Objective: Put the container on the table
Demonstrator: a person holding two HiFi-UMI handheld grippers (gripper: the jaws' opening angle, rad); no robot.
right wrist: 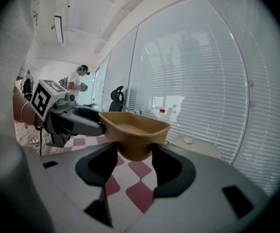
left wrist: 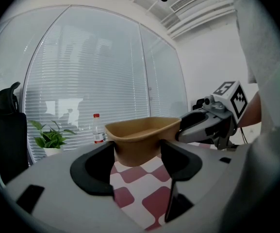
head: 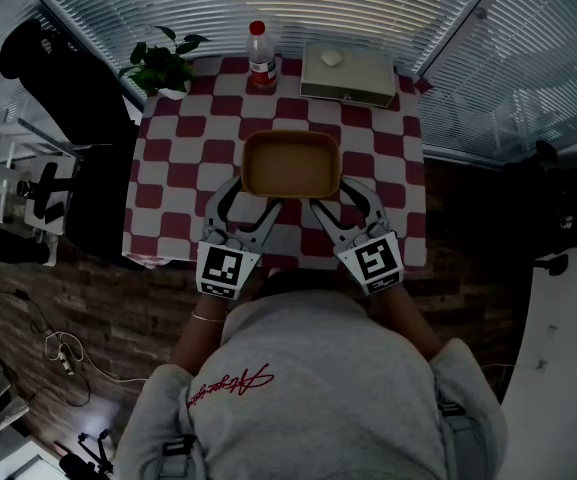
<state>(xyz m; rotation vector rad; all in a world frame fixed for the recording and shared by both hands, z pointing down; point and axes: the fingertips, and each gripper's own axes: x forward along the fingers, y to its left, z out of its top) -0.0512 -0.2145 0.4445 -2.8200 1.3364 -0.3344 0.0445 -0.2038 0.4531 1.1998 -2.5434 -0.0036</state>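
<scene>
Matt paper-like container (head: 290, 168), soft cloth tablecloth (head: 168, 158)

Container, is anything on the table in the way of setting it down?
Nothing visible does. The left gripper and right gripper hold the container over bare checkered tablecloth. The bottle, plant and white box stand at the far edge, clear of it.

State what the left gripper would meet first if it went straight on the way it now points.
The tan container: its corner is already gripped between the left gripper's jaws, so going on would probably just push it forward.
</scene>
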